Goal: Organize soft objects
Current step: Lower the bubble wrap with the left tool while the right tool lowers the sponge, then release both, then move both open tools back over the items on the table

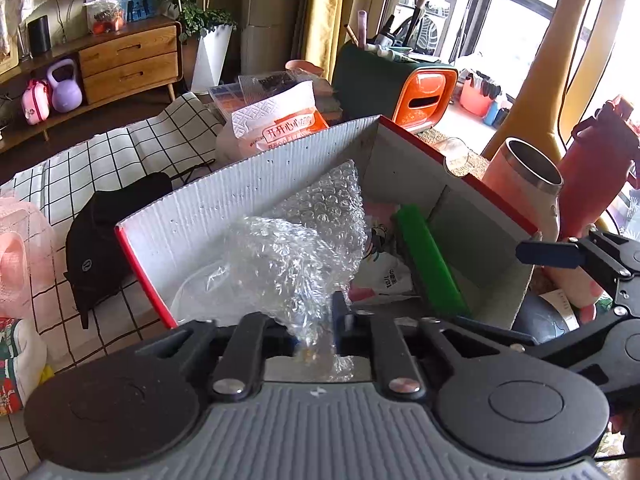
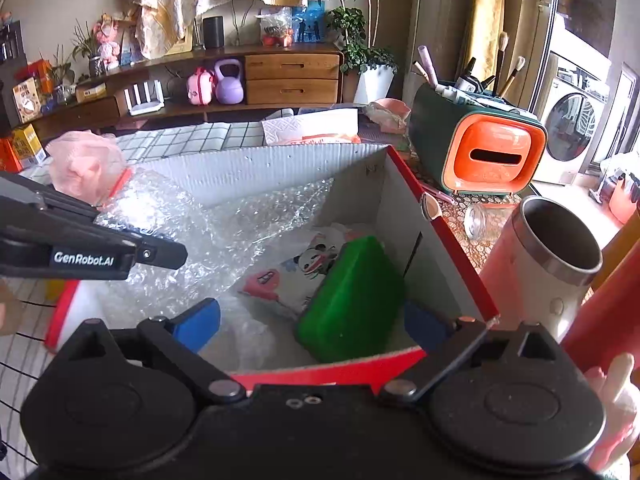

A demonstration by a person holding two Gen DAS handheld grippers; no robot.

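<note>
A red-edged cardboard box (image 1: 224, 196) stands on the checked cloth; it also shows in the right wrist view (image 2: 432, 220). Inside lie bubble wrap (image 1: 296, 248), a green sponge (image 1: 430, 258) and a printed panda pouch (image 2: 308, 268). My left gripper (image 1: 316, 326) is shut on the bubble wrap over the box's near edge. My right gripper (image 2: 312, 322) is open and empty, hovering over the box's near wall, with the green sponge (image 2: 354, 300) between its blue fingertips (image 2: 200, 322). The bubble wrap (image 2: 172, 232) fills the box's left half.
A black cap (image 1: 108, 232) and a pink mesh pouf (image 2: 84, 166) lie left of the box. A tissue pack (image 1: 280, 120) sits behind it. A steel-rimmed tumbler (image 2: 556, 256), a glass jar (image 2: 478, 216) and an orange-green organizer (image 2: 488, 152) stand right.
</note>
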